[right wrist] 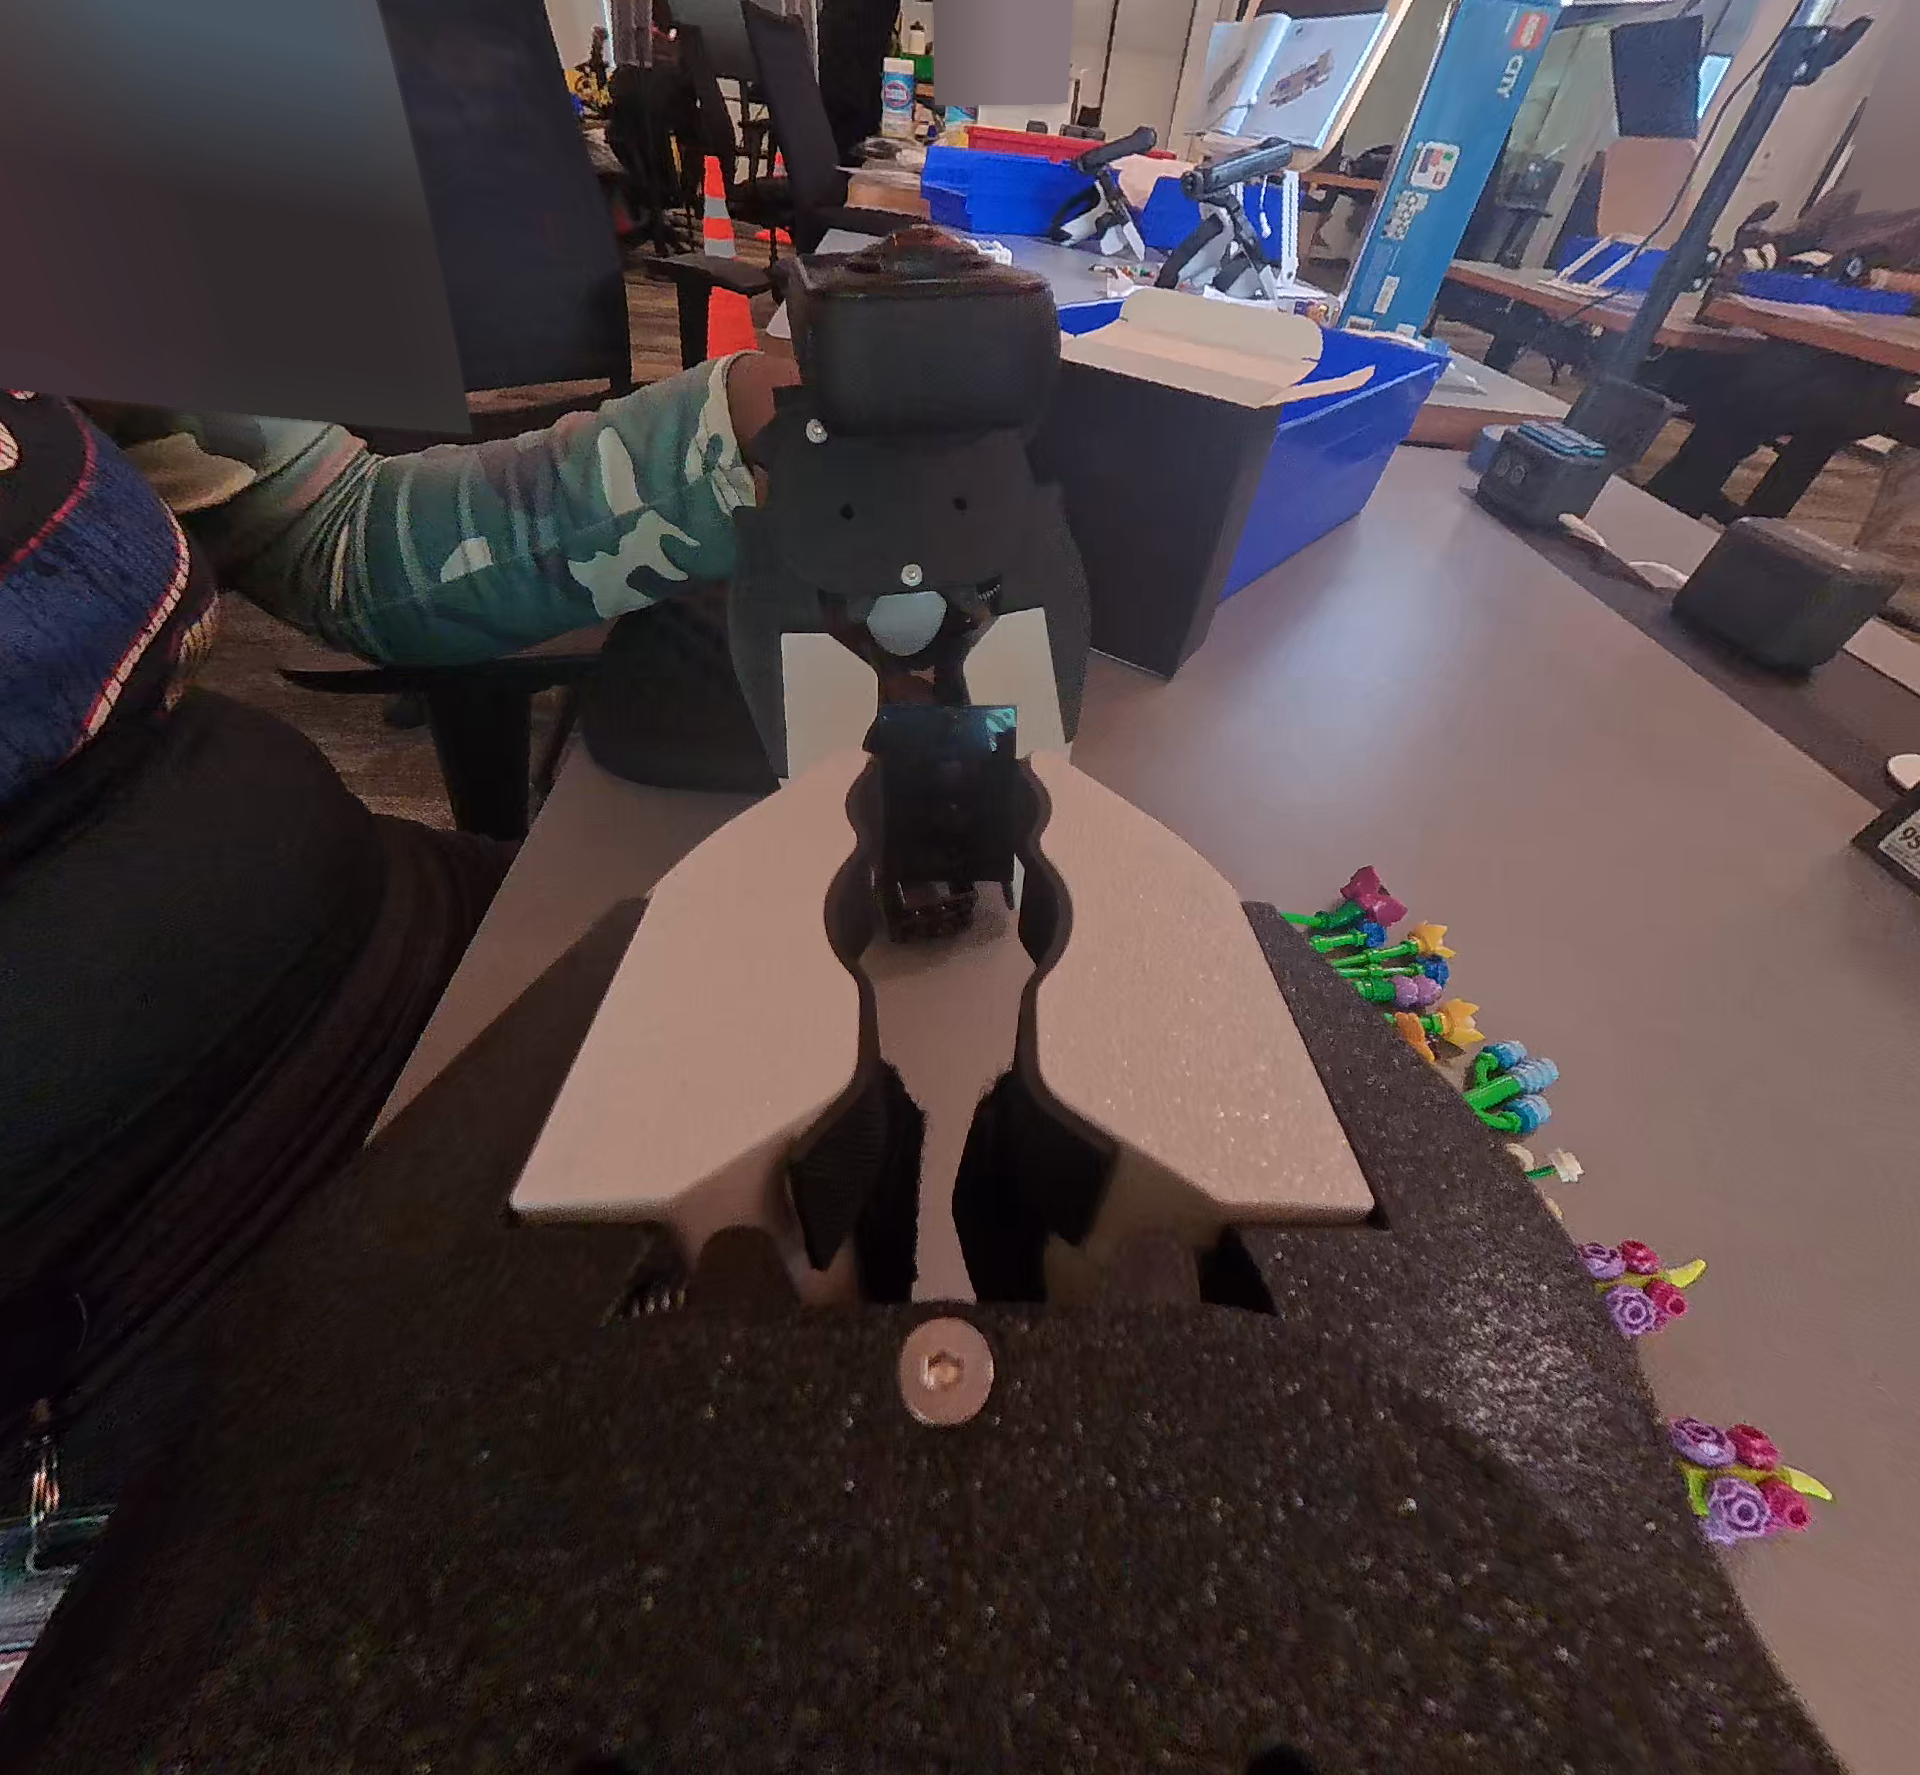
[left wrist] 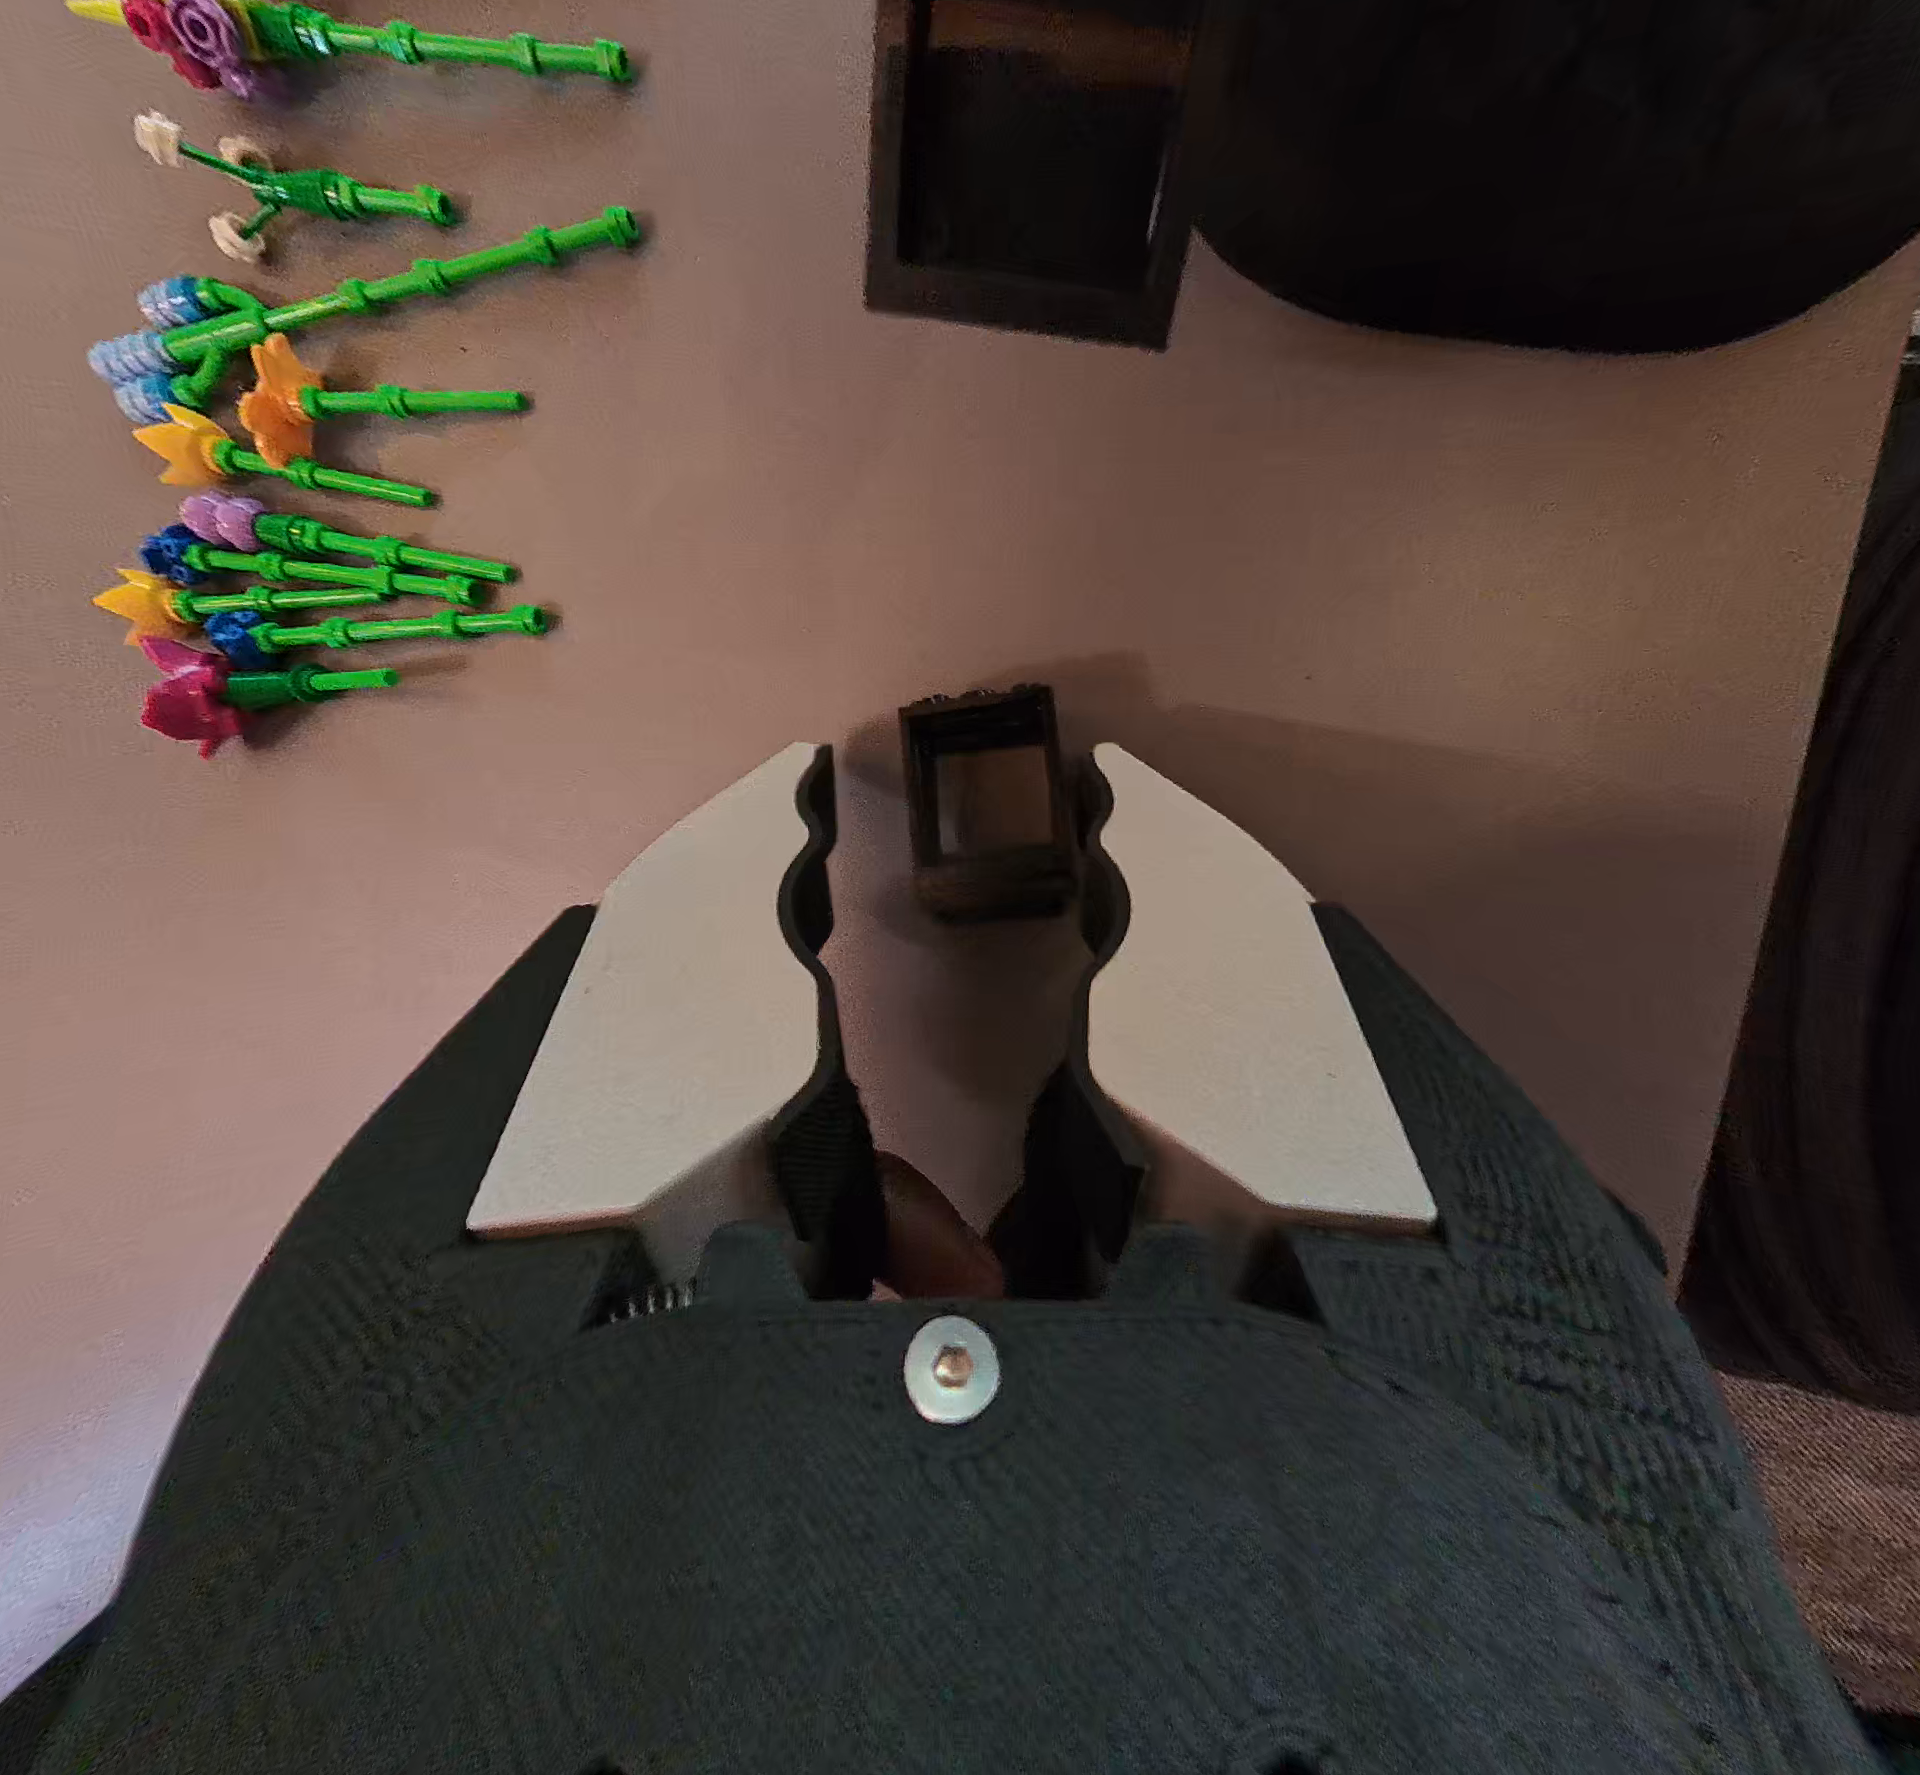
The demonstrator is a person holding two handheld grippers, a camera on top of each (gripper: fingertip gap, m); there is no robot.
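A small dark brick frame [left wrist: 987, 811] with a brown base lies on the pale table [left wrist: 1351, 582]. My left gripper [left wrist: 961, 759] is open and points down over it; the frame sits between its white fingertips, close against the right-hand finger, with a bare gap on the other side. In the right wrist view the same frame [right wrist: 940, 832] appears between the tips of my right gripper [right wrist: 948, 775], which is open with table showing between its fingers. The left gripper [right wrist: 923, 702] faces it from behind the frame, held by an arm in a camouflage sleeve [right wrist: 520, 520].
Several toy brick flowers [left wrist: 312, 582] with green stems lie in a row on the left; they also show in the right wrist view [right wrist: 1392, 967]. A black open box [left wrist: 1029, 94] and a dark rounded mass [left wrist: 1558, 115] lie beyond. A blue bin [right wrist: 1340, 447] stands behind. Spacing between my two grippers at the tips: around 12 cm.
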